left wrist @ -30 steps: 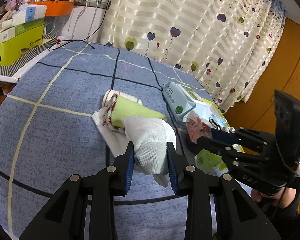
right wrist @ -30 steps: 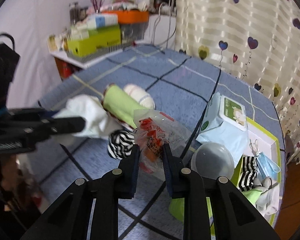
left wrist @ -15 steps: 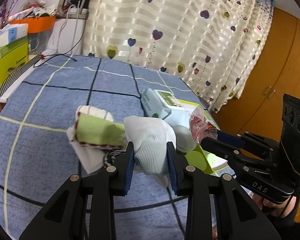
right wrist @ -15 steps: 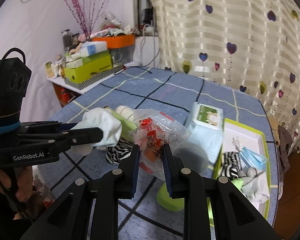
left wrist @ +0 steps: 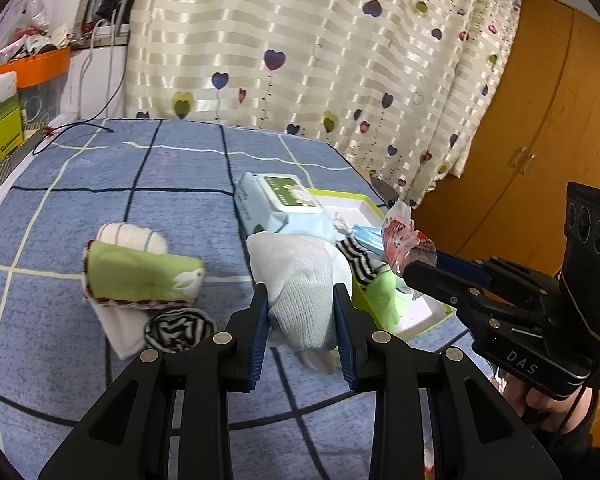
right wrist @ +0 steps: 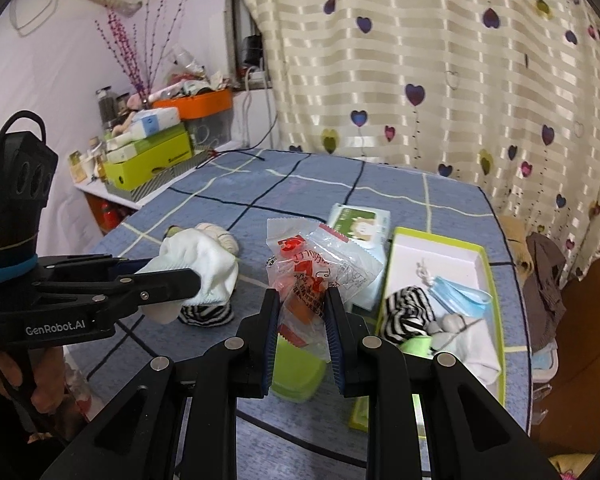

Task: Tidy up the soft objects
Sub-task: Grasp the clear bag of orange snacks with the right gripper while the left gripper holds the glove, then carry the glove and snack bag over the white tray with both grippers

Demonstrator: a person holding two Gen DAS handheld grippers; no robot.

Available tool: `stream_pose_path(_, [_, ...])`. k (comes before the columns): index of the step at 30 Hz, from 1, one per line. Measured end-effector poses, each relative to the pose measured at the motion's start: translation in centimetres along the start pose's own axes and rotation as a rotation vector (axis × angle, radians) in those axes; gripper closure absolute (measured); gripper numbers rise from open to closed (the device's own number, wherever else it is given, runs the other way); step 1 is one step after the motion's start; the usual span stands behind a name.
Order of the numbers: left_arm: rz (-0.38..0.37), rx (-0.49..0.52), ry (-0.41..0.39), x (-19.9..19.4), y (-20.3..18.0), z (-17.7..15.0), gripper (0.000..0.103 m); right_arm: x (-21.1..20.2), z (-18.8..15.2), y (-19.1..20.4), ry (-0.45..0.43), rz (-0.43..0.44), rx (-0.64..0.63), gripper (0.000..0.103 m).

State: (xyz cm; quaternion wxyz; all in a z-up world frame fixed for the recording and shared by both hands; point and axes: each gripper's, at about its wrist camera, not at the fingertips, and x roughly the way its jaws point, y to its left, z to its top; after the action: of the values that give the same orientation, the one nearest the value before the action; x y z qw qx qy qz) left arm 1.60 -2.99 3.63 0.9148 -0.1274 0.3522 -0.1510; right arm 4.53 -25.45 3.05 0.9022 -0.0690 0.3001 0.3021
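My left gripper [left wrist: 301, 300] is shut on a white sock [left wrist: 304, 276], held above the blue checked tabletop; in the right wrist view the same sock [right wrist: 204, 268] hangs from that gripper at the left. My right gripper [right wrist: 302, 300] is shut on a clear plastic packet with red print [right wrist: 320, 264], also lifted; the left wrist view shows the packet [left wrist: 406, 242] at the right. A green-rimmed white tray [right wrist: 440, 256] at the right holds a striped sock [right wrist: 406, 312], a blue face mask [right wrist: 458, 292] and other soft items. A rolled green towel [left wrist: 140, 276] and a striped sock ball [left wrist: 180, 328] lie on the table.
A pack of wet wipes [left wrist: 280, 200] lies beside the tray. A green cup-like object [right wrist: 296, 372] sits under my right gripper. A cluttered shelf with green boxes [right wrist: 148, 160] stands at the far left. A heart-patterned curtain [right wrist: 440, 80] hangs behind, with a wooden cabinet [left wrist: 540, 120] beside it.
Both grippers have lifted and swung right toward the tray, each keeping its load. The towel roll and striped sock ball have slid left in the left wrist view.
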Motion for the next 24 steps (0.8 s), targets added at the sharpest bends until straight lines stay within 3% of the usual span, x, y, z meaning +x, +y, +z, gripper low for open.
stream_pose_path(24, [-0.058, 0.082, 0.035, 2.4, -4.6, 0.6, 0.071, -2.5, -1.9, -5.3, -0.013, -0.099, 0.098, 0.082])
